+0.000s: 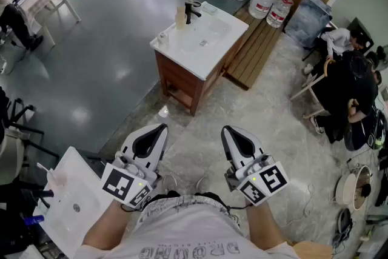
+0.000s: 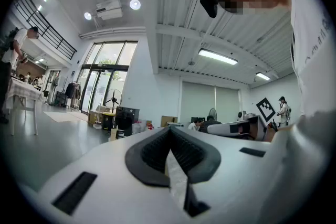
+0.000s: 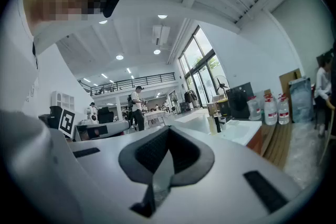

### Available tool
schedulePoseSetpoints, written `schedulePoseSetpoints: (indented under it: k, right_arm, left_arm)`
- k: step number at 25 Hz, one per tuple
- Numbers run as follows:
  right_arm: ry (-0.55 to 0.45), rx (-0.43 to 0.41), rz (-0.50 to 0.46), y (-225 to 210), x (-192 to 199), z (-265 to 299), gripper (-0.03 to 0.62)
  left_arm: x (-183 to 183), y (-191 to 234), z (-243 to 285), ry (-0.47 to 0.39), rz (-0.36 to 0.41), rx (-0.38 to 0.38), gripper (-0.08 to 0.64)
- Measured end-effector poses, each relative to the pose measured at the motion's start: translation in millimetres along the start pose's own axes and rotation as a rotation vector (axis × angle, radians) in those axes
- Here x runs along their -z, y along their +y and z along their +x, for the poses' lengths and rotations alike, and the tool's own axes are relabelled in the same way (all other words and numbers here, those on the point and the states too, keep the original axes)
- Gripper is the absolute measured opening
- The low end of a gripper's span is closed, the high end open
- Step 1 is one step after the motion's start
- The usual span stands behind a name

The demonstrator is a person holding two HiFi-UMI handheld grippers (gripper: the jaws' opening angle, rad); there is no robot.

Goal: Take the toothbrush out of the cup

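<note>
Tongs of the left gripper (image 1: pixel 160 129) and the right gripper (image 1: pixel 228 130) were pressed together, empty, well apart from the beige cup (image 1: pixel 180 19) on the white sink bench (image 1: pixel 209 45), the toothbrush too small to see.

Bright ceiling lights (image 2: pixel 135 4); 2 fisheye views darken and perhaps blur at edges.

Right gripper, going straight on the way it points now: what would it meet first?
Nothing close: the right gripper, jaws shut and empty, has open air ahead over the floor. The first thing in line looks like the washbasin counter, though it may pass just above it.
</note>
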State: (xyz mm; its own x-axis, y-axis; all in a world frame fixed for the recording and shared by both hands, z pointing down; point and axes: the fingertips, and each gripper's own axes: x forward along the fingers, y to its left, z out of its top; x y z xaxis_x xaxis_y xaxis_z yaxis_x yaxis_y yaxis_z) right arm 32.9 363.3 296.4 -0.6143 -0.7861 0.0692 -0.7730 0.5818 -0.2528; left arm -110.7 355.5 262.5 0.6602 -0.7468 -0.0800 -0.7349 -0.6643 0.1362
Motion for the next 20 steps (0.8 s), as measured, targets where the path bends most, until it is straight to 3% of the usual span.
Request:
schedulePoseSetpoints:
  k: [20]
  right_arm:
    - [0.007, 0.037, -0.041, -17, -3, -7, 0.006]
  left_arm:
    - [4, -14, 20, 0.008, 0.001, 0.020, 0.017]
